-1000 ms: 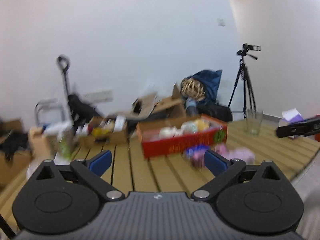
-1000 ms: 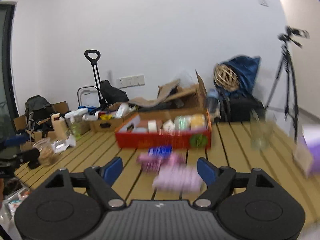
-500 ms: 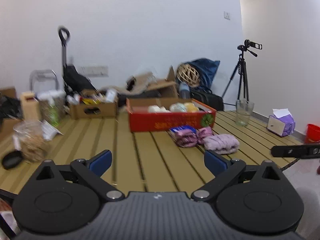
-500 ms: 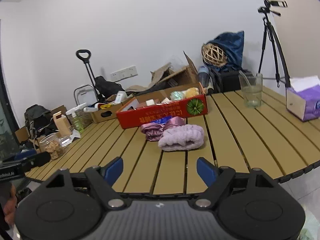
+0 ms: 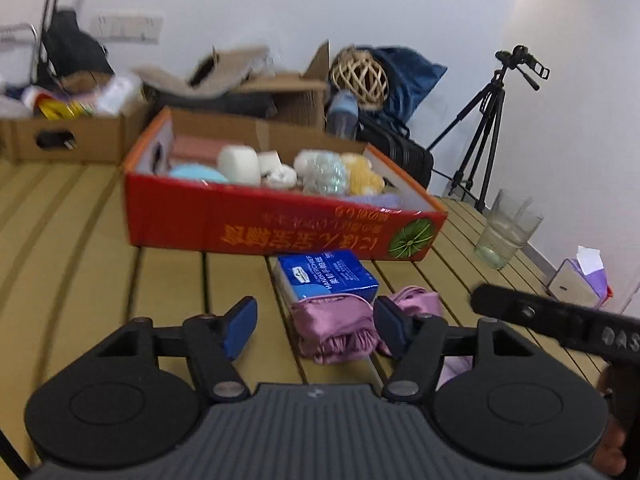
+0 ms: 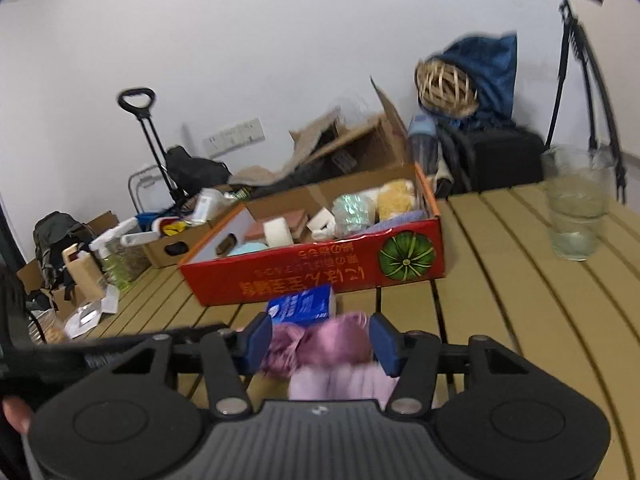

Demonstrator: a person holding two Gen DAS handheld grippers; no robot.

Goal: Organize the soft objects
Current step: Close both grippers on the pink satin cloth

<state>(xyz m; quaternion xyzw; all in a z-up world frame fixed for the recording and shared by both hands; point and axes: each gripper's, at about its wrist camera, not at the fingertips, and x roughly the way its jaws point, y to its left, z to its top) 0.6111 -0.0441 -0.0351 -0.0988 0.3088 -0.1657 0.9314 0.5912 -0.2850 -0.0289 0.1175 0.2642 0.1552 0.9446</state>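
Two claws were low over the slatted wooden worktop (image 5: 80,240), both just closing in. Left claw (image 5: 314,326) stood part open, a pink satin scrunchie bundle (image 5: 336,332) between its blue pads; right pad looked at the bundle's edge, left pad clear of it, no grip visible. Right claw (image 6: 320,342) also part open, with pink satin fabric (image 6: 332,340) between its pads and a fluffy lilac piece (image 6: 340,384) right under it, blurred; pads not seen pressing. Right claw's black body crossed the left view at lower right, the left one's crossed the right view at lower left, with a fingertip at each edge.

Just behind the pink pile lay a blue tissue pack (image 5: 326,276), touching it. Behind that sat the red cardboard box (image 5: 280,228), holding sponges and puffs: white, light blue, mint, yellow. Further right stood a clear glass (image 5: 506,236), well apart from the box, and a purple tissue box (image 5: 580,282) near the worktop's edge. Beyond the worktop: brown cartons, wicker ball, blue bag, tripod with camera, white wall.
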